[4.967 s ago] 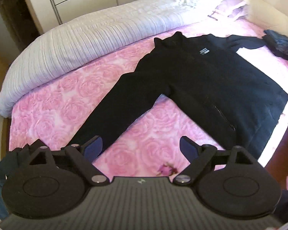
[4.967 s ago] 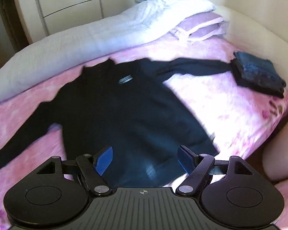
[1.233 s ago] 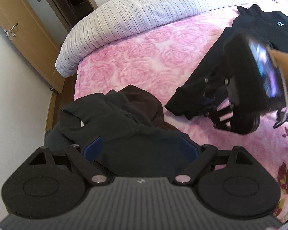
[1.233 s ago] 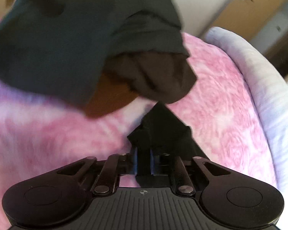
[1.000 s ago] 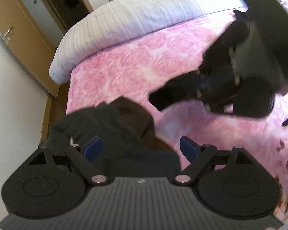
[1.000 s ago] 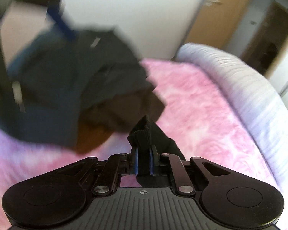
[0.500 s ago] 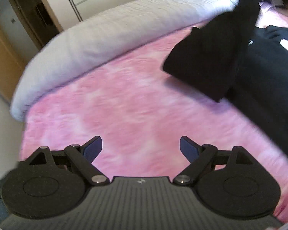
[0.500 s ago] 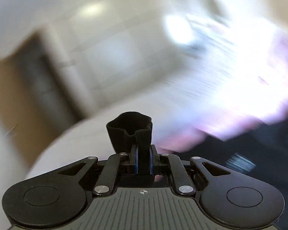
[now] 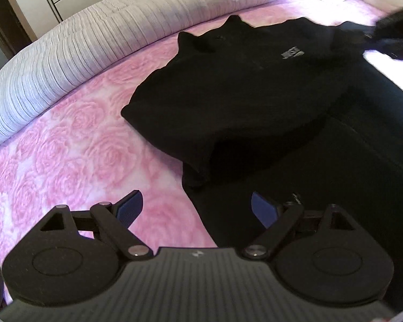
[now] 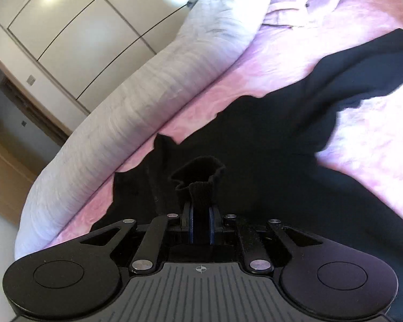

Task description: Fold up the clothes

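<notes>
- The black sweater (image 9: pixel 255 102) lies spread on the bed (image 9: pixel 75 145), collar toward the rolled grey duvet (image 9: pixel 67 51) along the bed's far edge.
- One sleeve is drawn in across the chest, and its fold makes a soft ridge at the side of the sweater nearest the left gripper (image 9: pixel 196 209).
- The right gripper (image 10: pixel 200 224) has its fingers clamped tight on the ribbed cuff (image 10: pixel 198 179) of that sleeve; the cuff bunches up just above the pads, over the body of the sweater.
- The left gripper hangs low over the near side of the bed, fingers spread wide, nothing between them. One blue pad sits over pink sheet, the other over black cloth.
- The other sleeve (image 10: pixel 368 61) runs out toward the bed's far corner, past the pale pillows (image 10: pixel 295 2).
- My read: this is the sleeve-fold step, with the cuff being carried over the chest.
- What comes next, I'd judge, calls for laying that cuff flat on the body and letting go without dragging the fold out of line. The cloth looks soft and thick, so it could spring back or rumple.
- The outstretched sleeve would then want the same treatment.
</notes>
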The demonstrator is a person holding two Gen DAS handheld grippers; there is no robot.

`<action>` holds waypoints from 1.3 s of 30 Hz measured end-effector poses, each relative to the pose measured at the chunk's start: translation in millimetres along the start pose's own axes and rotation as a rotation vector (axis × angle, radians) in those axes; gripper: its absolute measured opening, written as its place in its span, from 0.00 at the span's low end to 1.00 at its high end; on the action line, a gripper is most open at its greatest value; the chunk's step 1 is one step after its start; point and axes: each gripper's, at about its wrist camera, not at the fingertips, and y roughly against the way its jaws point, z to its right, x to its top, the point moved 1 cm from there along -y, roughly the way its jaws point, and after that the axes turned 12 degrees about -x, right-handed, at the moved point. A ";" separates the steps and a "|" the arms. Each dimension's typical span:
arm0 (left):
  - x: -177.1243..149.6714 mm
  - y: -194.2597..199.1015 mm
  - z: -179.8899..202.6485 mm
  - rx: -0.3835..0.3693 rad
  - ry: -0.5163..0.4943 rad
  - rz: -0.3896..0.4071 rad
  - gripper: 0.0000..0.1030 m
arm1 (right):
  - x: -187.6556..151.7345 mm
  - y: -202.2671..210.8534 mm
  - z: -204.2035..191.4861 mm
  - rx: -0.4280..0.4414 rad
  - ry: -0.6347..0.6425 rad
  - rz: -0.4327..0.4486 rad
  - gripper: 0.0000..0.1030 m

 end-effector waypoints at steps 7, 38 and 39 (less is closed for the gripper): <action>0.2 -36.4 -9.2 0.131 -0.008 0.011 0.70 | 4.2 -6.7 8.2 0.015 0.027 -0.049 0.09; 28.4 -61.2 -13.5 -0.031 -0.137 0.079 0.73 | 6.6 -6.4 54.3 -0.111 -0.007 -0.080 0.11; 28.5 -67.8 -11.5 -0.040 -0.152 0.063 0.73 | 3.6 -11.0 63.5 -0.140 -0.038 -0.102 0.16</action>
